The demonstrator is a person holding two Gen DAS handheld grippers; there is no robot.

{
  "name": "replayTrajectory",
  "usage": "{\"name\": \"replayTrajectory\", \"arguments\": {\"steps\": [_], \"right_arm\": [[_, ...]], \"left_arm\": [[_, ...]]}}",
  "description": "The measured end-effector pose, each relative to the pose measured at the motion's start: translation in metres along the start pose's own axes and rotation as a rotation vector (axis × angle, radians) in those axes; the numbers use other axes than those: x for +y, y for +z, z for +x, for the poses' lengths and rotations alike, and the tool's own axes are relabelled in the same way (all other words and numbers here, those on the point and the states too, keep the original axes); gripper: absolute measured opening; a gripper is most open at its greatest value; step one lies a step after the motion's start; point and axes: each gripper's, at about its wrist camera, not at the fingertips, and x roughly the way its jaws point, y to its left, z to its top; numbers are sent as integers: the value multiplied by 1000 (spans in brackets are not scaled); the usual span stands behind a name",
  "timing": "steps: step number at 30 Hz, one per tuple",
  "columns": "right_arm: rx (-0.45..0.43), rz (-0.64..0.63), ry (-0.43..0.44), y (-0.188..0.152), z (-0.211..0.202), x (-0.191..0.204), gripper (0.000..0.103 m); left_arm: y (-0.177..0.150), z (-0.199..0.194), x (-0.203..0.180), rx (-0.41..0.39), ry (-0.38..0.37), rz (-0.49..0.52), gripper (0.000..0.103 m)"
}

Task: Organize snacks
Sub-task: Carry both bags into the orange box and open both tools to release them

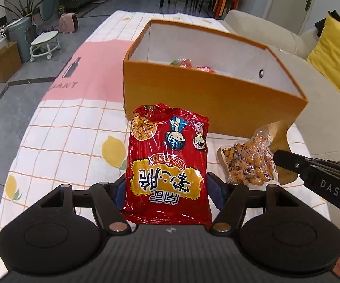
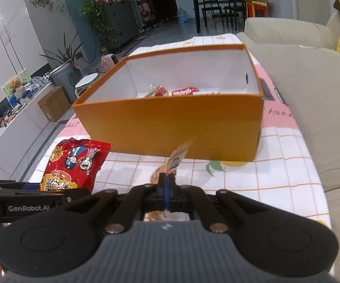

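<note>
My left gripper [image 1: 167,188] is shut on a red noodle snack bag [image 1: 167,165], which stands up between the fingers in front of the orange box [image 1: 207,103]. The bag also shows in the right wrist view [image 2: 73,165]. My right gripper [image 2: 167,184] is shut on a clear packet of orange snacks [image 2: 177,158], seen edge-on; the packet shows in the left wrist view [image 1: 250,165], held above the table by the right gripper [image 1: 278,158]. The box [image 2: 170,127] is open with white inner walls and holds a few wrapped snacks [image 2: 181,92].
The table has a checked cloth with lemons [image 1: 63,141] and a pink patch [image 1: 94,70]. A beige sofa [image 2: 311,94] with a yellow cushion [image 1: 335,54] runs along the right side. The floor, a stool and a cardboard carton lie to the left.
</note>
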Motion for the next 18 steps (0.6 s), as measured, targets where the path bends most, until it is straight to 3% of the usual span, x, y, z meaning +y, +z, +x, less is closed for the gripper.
{"name": "replayTrajectory", "arguments": {"steps": [18], "right_arm": [[-160, -60, 3, 42, -89, 20, 0]], "left_arm": [[31, -65, -13, -103, -14, 9, 77]]}}
